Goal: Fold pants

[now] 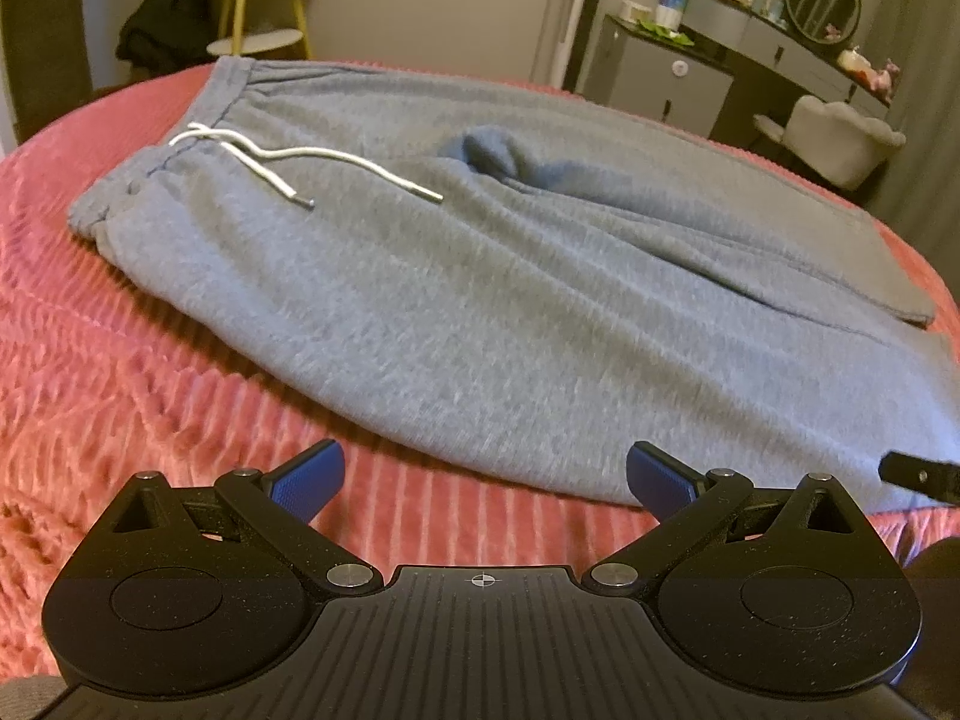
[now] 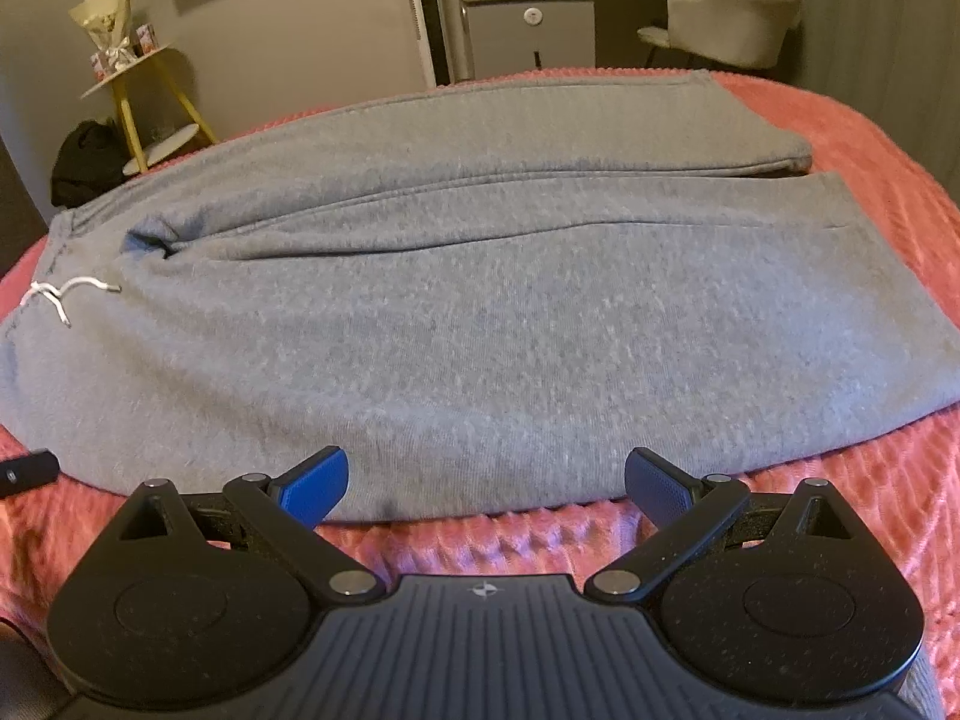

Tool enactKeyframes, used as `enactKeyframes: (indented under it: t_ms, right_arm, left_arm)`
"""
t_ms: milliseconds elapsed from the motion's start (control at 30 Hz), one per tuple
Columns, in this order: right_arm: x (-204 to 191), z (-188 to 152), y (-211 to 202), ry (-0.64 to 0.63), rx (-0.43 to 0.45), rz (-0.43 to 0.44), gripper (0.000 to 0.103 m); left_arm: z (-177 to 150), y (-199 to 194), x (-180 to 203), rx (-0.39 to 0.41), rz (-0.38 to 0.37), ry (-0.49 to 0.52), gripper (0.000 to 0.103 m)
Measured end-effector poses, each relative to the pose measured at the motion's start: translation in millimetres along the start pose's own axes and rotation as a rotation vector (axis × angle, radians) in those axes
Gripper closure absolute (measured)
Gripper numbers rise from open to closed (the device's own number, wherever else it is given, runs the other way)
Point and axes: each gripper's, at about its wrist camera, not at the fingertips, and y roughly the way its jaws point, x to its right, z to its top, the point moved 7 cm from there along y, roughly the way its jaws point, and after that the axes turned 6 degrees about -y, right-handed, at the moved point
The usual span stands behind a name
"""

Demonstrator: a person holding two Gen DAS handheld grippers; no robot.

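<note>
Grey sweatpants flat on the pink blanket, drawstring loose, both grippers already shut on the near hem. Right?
Not quite. Both grippers are open and hold nothing: the left gripper and right gripper sit short of the sweatpants, as each wrist view shows. The pants do lie flat on the pink blanket, drawstring loose.

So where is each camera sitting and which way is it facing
Left wrist: on the left tool, low over the pink bedspread, facing the grey pants near the waistband drawstring; its open blue fingers show.
Right wrist: on the right tool, facing the pant legs; open fingers show.
Shared: pants, drawstring, bedspread, yellow stool, white chair.
</note>
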Motion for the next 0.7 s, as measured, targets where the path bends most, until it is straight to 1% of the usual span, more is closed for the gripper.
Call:
enactKeyframes:
  t_ms: [67, 133, 167, 233, 300, 400, 467, 533, 600, 633, 667, 700]
  right_arm:
    - [6, 12, 3, 0.013, 0.020, 0.012, 0.004]
    - [18, 27, 12, 0.014, 0.040, -0.032, 0.004]
    - [25, 34, 19, 0.016, 0.040, -0.064, 0.004]
    - [43, 49, 42, 0.038, 0.012, -0.119, 0.004]
    - [58, 57, 68, 0.071, -0.048, -0.132, 0.004]
    - [74, 62, 97, 0.110, -0.098, -0.136, 0.004]
    - [79, 64, 107, 0.139, -0.098, -0.132, 0.004]
    - [82, 63, 110, 0.153, -0.088, -0.128, 0.004]
    - [81, 63, 111, 0.149, -0.102, -0.121, 0.004]
    - [80, 65, 113, 0.122, -0.135, -0.114, 0.004]
    - [81, 73, 117, 0.098, -0.196, -0.105, 0.004]
    - [84, 86, 121, 0.112, -0.244, -0.093, 0.004]
  left_arm:
    - [11, 0, 1, 0.014, 0.013, -0.024, 0.000]
    - [26, 4, 2, 0.020, 0.046, -0.042, 0.000]
    - [39, 7, 5, 0.031, 0.061, -0.055, 0.000]
    - [62, 14, 10, 0.062, 0.080, -0.069, 0.000]
    - [89, 27, 16, 0.103, 0.095, -0.090, 0.000]
    - [124, 56, 15, 0.154, 0.119, -0.140, 0.000]
    - [137, 81, 7, 0.173, 0.157, -0.167, 0.000]
    - [140, 100, -7, 0.183, 0.192, -0.193, 0.000]
    - [139, 109, -29, 0.234, 0.249, -0.224, 0.000]
    - [139, 111, -38, 0.263, 0.274, -0.241, 0.000]
    - [141, 113, -50, 0.295, 0.298, -0.268, 0.000]
    - [143, 113, -58, 0.315, 0.306, -0.291, 0.000]
